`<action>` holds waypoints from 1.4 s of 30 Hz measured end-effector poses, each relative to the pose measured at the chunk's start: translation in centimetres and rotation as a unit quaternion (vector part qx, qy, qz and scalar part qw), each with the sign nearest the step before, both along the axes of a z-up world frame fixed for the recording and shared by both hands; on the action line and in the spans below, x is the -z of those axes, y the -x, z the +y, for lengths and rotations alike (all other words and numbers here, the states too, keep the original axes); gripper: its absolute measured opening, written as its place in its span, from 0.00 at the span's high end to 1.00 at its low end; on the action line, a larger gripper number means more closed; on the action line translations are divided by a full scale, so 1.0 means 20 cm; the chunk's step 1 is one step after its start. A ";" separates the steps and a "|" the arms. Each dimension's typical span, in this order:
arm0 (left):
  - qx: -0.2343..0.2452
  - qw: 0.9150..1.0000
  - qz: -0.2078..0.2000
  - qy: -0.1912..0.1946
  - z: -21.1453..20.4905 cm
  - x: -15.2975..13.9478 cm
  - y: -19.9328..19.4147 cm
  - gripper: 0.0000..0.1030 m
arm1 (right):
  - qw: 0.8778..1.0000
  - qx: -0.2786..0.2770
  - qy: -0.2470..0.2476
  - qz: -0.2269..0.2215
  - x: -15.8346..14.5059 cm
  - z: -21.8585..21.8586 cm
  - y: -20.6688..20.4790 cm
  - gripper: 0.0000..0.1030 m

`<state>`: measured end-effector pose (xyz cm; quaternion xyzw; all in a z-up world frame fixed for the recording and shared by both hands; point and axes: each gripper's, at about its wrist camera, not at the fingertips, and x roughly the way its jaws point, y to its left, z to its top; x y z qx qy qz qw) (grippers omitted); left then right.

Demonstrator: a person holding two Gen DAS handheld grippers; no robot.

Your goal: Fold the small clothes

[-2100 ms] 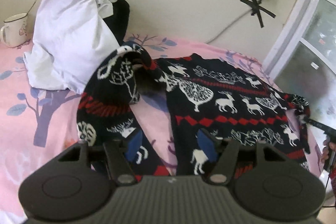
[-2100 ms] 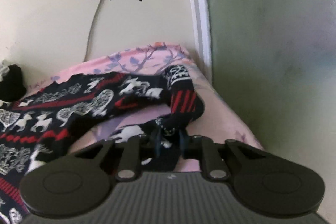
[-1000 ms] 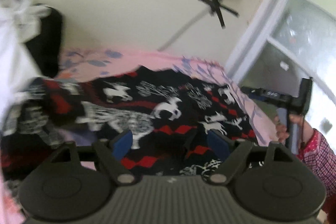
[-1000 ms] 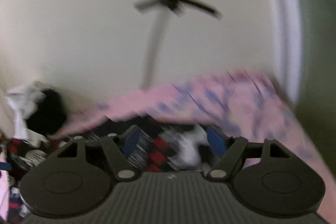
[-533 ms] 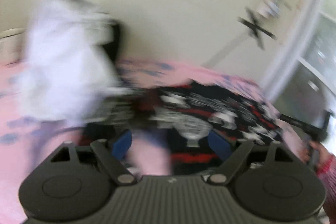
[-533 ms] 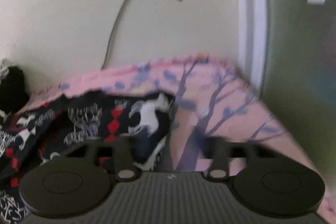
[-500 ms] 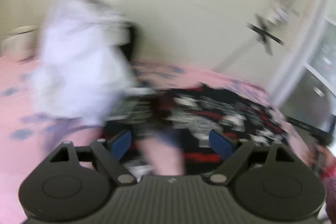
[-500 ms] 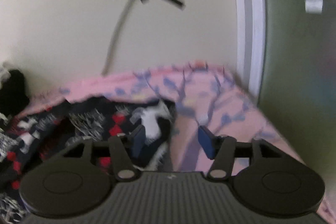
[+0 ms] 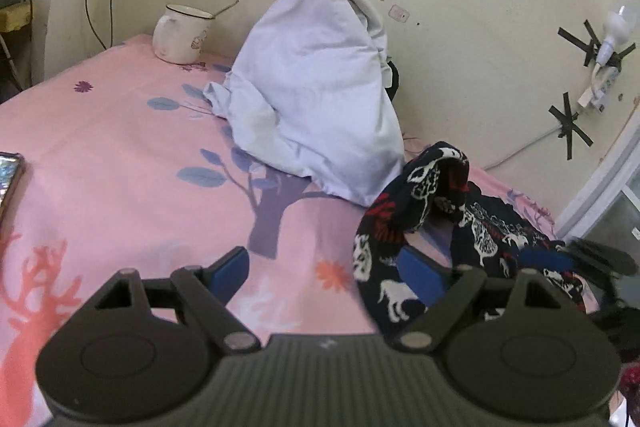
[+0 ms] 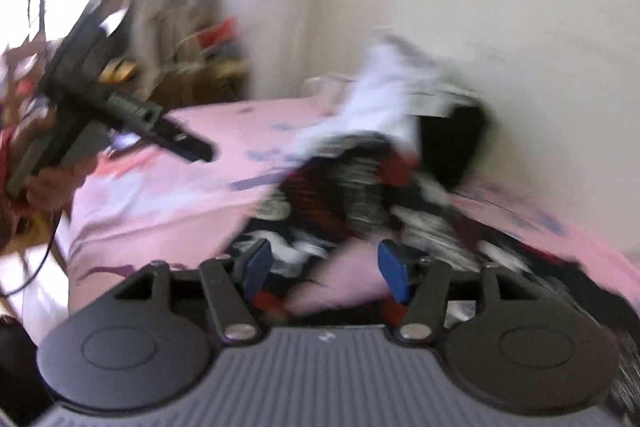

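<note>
**Both grippers let go, sweater bunched on bed**

Since 2.1 s ago the left gripper (image 9: 324, 269) has swung left: more bare pink sheet (image 9: 120, 155) now fills its view, and the sweater (image 9: 436, 211) sits off to its right instead of between the pads. The right gripper (image 10: 325, 269), clamped on a sleeve back then, has released and turned to face across the bed.

Left jaws wide apart, nothing between them; the right pad (image 9: 420, 269) lies against the sweater edge. The sweater's left part stands up in a hump, the rest spread flat toward the right bed edge. White cloth pile (image 9: 320, 107) sits just behind the hump, touching or nearly so. Mug (image 9: 182, 33) with a spoon is by the wall, well apart. Phone (image 9: 8, 179) at the left frame edge.

Right view is motion-blurred. Right jaws apart, empty, over sheet with the sweater (image 10: 352, 195) just ahead. The left gripper (image 10: 132, 115) shows at upper left.
</note>
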<state>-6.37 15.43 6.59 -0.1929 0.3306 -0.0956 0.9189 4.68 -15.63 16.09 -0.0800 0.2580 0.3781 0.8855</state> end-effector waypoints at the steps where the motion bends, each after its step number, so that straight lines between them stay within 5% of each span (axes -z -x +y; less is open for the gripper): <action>1: 0.001 1.000 -0.004 0.003 0.01 0.00 0.02 0.18 | 1.000 -0.009 -0.002 0.008 0.01 0.09 -0.03 0.42; 5: -0.005 0.999 -0.027 0.018 0.14 -0.01 0.13 0.17 | 0.998 0.004 -0.019 0.060 0.05 0.35 -0.21 0.25; 8: -0.023 0.998 -0.040 0.033 0.25 -0.02 0.22 0.16 | 0.994 0.036 0.013 0.100 0.13 0.50 -0.36 0.25; 9: -0.032 0.998 -0.043 0.038 0.29 -0.02 0.24 0.16 | 0.992 0.046 0.026 0.114 0.17 0.55 -0.41 0.30; 11: -0.045 0.997 -0.047 0.044 0.35 -0.03 0.28 0.16 | 0.989 0.057 0.035 0.135 0.23 0.60 -0.48 0.82; 13: -0.057 0.996 -0.052 0.048 0.40 -0.04 0.31 0.16 | 0.987 0.066 -0.005 0.149 0.21 0.59 -0.50 0.90; 15: -0.062 0.995 -0.053 0.052 0.42 -0.05 0.31 0.16 | 0.978 0.039 -0.102 0.180 0.11 0.52 -0.51 0.90; 18: -0.059 0.995 -0.052 0.061 0.41 -0.07 0.26 0.16 | 0.961 0.001 -0.238 0.139 -0.19 0.34 -0.49 0.90; 23: -0.009 0.996 -0.060 0.064 0.23 -0.09 0.12 0.16 | 0.923 0.106 -0.365 0.066 -0.44 -0.36 -0.52 0.88; 25: 0.020 0.996 -0.055 0.065 0.12 -0.11 0.02 0.16 | 0.908 0.159 -0.381 0.072 -0.38 -0.65 -0.47 0.83; 29: 0.089 0.993 -0.049 0.055 -0.16 -0.14 -0.21 0.16 | 0.863 0.277 -0.398 0.144 -0.01 -1.13 -0.27 0.41; 34: 0.161 0.987 -0.025 0.017 -0.57 -0.12 -0.56 0.16 | 0.833 0.388 -0.341 0.199 0.36 -1.45 0.05 0.41; 36: 0.172 0.985 -0.008 0.005 -0.70 -0.10 -0.69 0.16 | 0.840 0.401 -0.319 0.178 0.36 -1.51 0.14 0.41; 38: 0.188 0.982 0.013 -0.002 -0.84 -0.05 -0.84 0.16 | 0.860 0.403 -0.282 0.138 0.29 -1.55 0.20 0.41; 42: 0.207 0.977 0.056 -0.011 -1.02 0.06 -1.05 0.17 | 0.921 0.337 -0.184 0.058 0.15 -1.40 0.19 0.38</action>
